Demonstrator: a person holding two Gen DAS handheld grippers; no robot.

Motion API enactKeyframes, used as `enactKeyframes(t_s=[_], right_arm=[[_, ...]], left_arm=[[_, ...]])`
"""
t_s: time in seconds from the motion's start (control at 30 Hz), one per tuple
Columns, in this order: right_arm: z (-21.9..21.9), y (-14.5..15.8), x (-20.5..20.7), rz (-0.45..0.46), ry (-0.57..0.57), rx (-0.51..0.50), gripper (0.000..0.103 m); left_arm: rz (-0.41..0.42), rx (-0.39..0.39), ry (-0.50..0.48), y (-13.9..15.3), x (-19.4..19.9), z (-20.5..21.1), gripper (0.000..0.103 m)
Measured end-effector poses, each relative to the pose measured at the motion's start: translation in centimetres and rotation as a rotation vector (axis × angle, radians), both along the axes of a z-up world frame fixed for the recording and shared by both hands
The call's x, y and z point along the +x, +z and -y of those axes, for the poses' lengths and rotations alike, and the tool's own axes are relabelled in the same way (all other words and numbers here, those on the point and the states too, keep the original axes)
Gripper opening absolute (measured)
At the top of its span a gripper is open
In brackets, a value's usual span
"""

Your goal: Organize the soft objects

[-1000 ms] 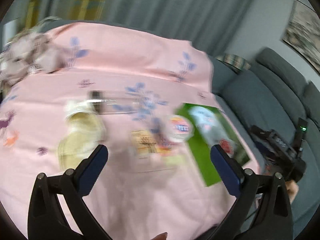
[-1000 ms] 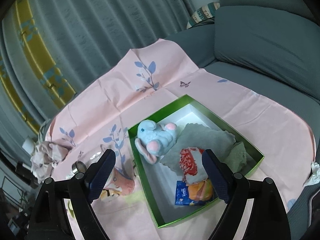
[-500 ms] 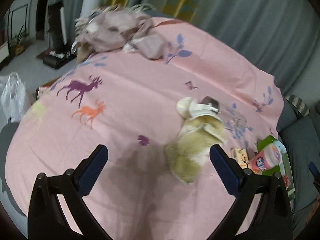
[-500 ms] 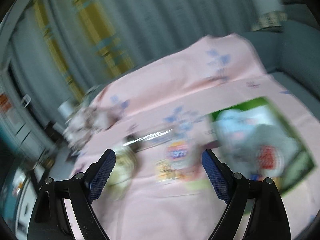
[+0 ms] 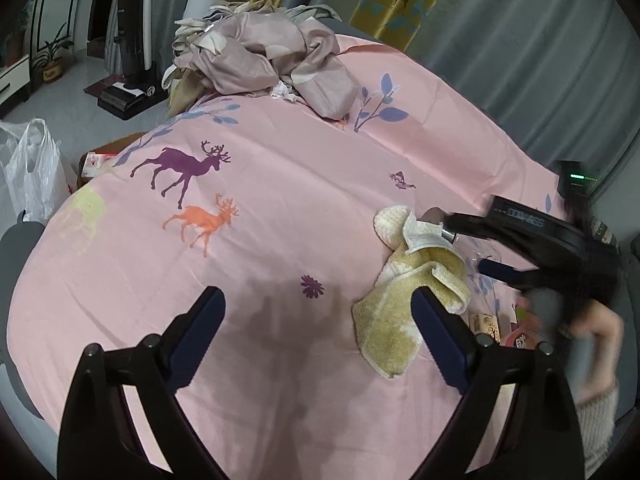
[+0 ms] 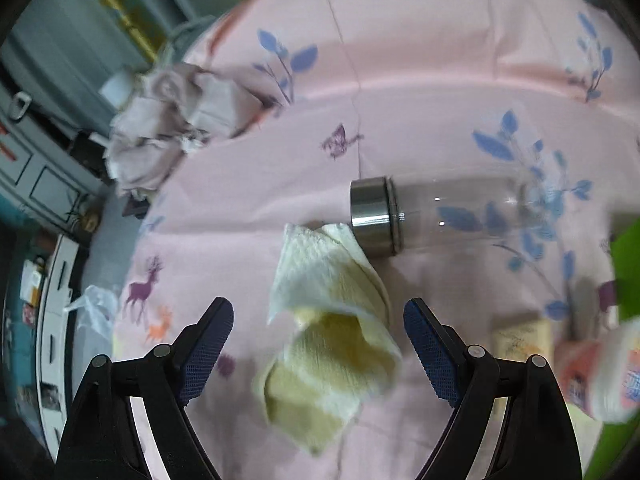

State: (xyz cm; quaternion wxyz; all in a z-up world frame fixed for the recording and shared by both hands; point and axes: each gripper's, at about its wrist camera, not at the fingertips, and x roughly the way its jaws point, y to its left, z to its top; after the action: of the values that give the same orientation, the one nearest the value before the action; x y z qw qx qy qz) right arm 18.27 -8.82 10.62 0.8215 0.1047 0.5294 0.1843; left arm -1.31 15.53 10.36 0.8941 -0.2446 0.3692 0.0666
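Observation:
A yellow and white towel (image 5: 416, 292) lies crumpled on the pink sheet (image 5: 240, 272). My left gripper (image 5: 320, 320) hovers over the sheet with its jaws closing; its right fingertip overlaps the towel's near edge, and no pad presses on it. In the right wrist view the towel (image 6: 328, 340) sits in the gap of my right gripper (image 6: 318, 320), which is open and above it. Seen from the left wrist, the right gripper (image 5: 468, 250) is a blurred black shape just right of the towel, held by a hand (image 5: 600, 344).
A clear glass bottle (image 6: 440, 216) with a steel cap lies on its side, touching the towel's far end. To its right are a small carton (image 6: 520, 340), a pink-labelled cup (image 6: 600, 376) and a green box (image 6: 628, 264) edge. Mauve cloth (image 5: 264, 64) is piled at the sheet's far end.
Both views have swung left, from the green box with the soft toys to the towel. The right gripper has come over the towel and now shows in the left wrist view.

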Motion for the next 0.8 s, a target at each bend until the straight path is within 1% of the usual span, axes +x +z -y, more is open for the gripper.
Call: enactKeyframes(t_s=[0.03, 0.07, 0.1, 0.17, 0.2, 0.23, 0.27, 0.3, 0.33, 0.37, 0.47, 0.53, 0.6, 0.67, 0.73, 0.77, 0.8], right_arm=[[-0.4, -0.9, 0.7, -0.011, -0.012, -0.011, 0.088], [-1.0, -2.4, 1.8, -0.030, -0.037, -0.060, 0.084], [-1.0, -2.4, 1.8, -0.030, -0.037, -0.060, 0.081], [-1.5, -3.7, 2.3, -0.055, -0.040, -0.095, 0.067], [-1.7, -4.2, 2.5, -0.071, -0.031, -0.091, 0.065], [-1.8, -4.8, 2.4, -0.080, -0.019, -0.074, 0.055], [-1.9, -5.0, 2.3, -0.081, -0.016, -0.070, 0.039], [-2.0, -5.2, 2.1, -0.076, -0.013, -0.081, 0.032], [-2.1, -5.0, 1.8, -0.060, -0.002, -0.101, 0.020], [-2.0, -4.7, 1.7, -0.050, 0.006, -0.102, 0.015], [-1.6, -2.5, 0.7, -0.008, 0.061, -0.069, 0.013], [-0.9, -0.1, -0.7, 0.048, 0.094, -0.080, 0.013], [0.5, 2.6, -2.5, 0.116, 0.113, -0.071, 0.013], [1.8, 4.8, -4.4, 0.158, 0.132, -0.028, 0.012], [2.9, 6.7, -6.1, 0.202, 0.139, -0.010, 0.012], [3.9, 8.6, -8.0, 0.262, 0.139, -0.011, 0.012], [3.9, 8.6, -8.0, 0.262, 0.139, -0.011, 0.012]], left_arm=[[-0.002, 0.001, -0.003, 0.0, 0.0, -0.1, 0.091], [-0.002, 0.003, -0.002, 0.1, 0.0, -0.1, 0.090], [-0.001, 0.006, 0.001, 0.1, 0.0, -0.1, 0.090], [0.003, 0.006, 0.006, 0.2, 0.0, -0.3, 0.089], [0.004, 0.002, 0.008, 0.3, 0.0, -0.4, 0.089], [0.003, -0.001, 0.005, 0.2, 0.0, -0.4, 0.089], [0.001, -0.004, 0.000, 0.2, 0.1, -0.4, 0.089], [0.000, -0.003, -0.004, 0.2, 0.1, -0.3, 0.089], [-0.002, 0.001, -0.009, 0.2, 0.1, -0.1, 0.089], [-0.002, 0.010, -0.014, 0.2, 0.1, 0.0, 0.089], [0.006, 0.021, -0.016, 0.4, -0.1, 0.2, 0.089], [0.004, 0.018, -0.014, 0.3, -0.1, 0.1, 0.089], [-0.003, 0.019, -0.013, 0.2, 0.0, 0.0, 0.089], [-0.007, 0.028, -0.012, 0.2, 0.0, 0.1, 0.089], [-0.004, 0.035, -0.014, 0.3, -0.1, 0.3, 0.089], [-0.003, 0.038, -0.016, 0.3, 0.0, 0.3, 0.089], [-0.002, 0.041, -0.019, 0.3, 0.0, 0.4, 0.089]])
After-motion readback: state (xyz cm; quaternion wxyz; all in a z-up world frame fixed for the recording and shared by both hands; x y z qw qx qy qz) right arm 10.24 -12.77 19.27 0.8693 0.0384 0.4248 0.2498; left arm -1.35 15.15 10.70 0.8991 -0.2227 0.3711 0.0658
